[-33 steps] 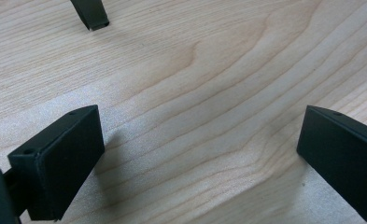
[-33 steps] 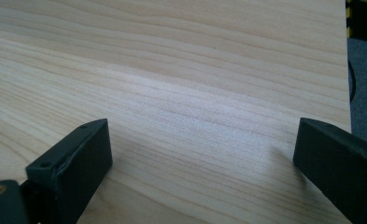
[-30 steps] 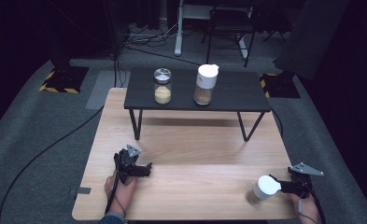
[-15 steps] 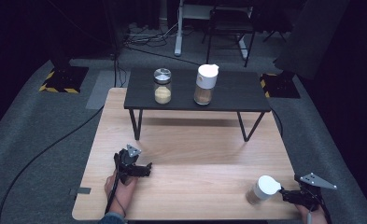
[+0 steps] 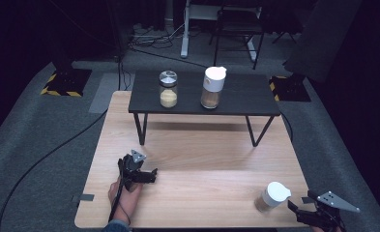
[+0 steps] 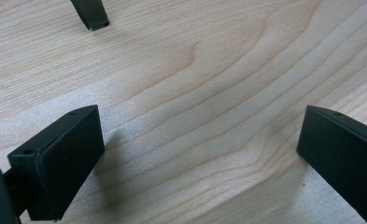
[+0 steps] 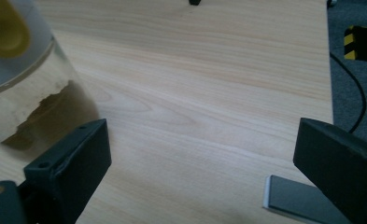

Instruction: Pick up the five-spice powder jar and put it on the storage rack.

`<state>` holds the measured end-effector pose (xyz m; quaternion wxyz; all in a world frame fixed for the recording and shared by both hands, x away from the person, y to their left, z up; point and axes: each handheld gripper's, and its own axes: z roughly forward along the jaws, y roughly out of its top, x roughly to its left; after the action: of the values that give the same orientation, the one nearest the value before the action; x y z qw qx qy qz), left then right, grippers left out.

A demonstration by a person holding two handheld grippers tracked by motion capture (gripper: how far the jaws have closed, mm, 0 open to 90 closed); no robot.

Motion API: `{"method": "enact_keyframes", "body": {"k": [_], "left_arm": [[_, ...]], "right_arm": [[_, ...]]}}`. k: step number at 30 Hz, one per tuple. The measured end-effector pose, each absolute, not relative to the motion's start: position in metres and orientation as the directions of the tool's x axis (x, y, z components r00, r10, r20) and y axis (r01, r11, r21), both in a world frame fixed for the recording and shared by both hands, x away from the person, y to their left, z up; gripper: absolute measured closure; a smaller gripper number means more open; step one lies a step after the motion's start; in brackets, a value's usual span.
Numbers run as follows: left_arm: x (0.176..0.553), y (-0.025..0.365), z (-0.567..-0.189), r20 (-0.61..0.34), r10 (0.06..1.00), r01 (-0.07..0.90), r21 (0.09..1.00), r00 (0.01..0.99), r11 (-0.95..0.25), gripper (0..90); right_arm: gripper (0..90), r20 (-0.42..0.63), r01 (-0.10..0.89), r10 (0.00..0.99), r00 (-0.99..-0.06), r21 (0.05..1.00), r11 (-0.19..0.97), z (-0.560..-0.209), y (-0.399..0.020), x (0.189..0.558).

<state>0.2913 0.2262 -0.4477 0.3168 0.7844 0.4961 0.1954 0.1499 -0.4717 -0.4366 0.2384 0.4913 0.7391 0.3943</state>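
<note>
The right gripper (image 5: 298, 213), jaws apart and empty, sits just right of the jar (image 5: 271, 196); bare table (image 5: 202, 154) lies ahead, nothing blocking.

The left gripper (image 5: 151, 175) lies low near the near left edge, held by the person's left hand (image 5: 120, 189), its jaws spread wide with nothing between them. The right gripper (image 5: 294, 212) sits at the near right corner, jaws likewise spread wide.

Dark room, grey carpet floor (image 5: 42, 125), chair (image 5: 238, 24) behind, floor cables (image 5: 144, 41).
</note>
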Motion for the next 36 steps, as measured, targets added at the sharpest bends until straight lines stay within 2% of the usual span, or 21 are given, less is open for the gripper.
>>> {"method": "enact_keyframes", "body": {"k": [24, 36], "left_arm": [[0.291, 0.226, -0.448, -0.009, 0.903, 0.655, 0.692, 0.429, -0.304, 0.5], [0.291, 0.226, -0.448, -0.009, 0.903, 0.655, 0.692, 0.430, -0.304, 0.5]], "right_arm": [[4.4, 0.015, 0.494, 0.850, -0.526, 0.819, 0.291, -0.433, -0.451, 0.140], [4.5, 0.019, 0.462, 0.807, -0.590, 0.827, 0.319, -0.433, -0.432, 0.153]]}}
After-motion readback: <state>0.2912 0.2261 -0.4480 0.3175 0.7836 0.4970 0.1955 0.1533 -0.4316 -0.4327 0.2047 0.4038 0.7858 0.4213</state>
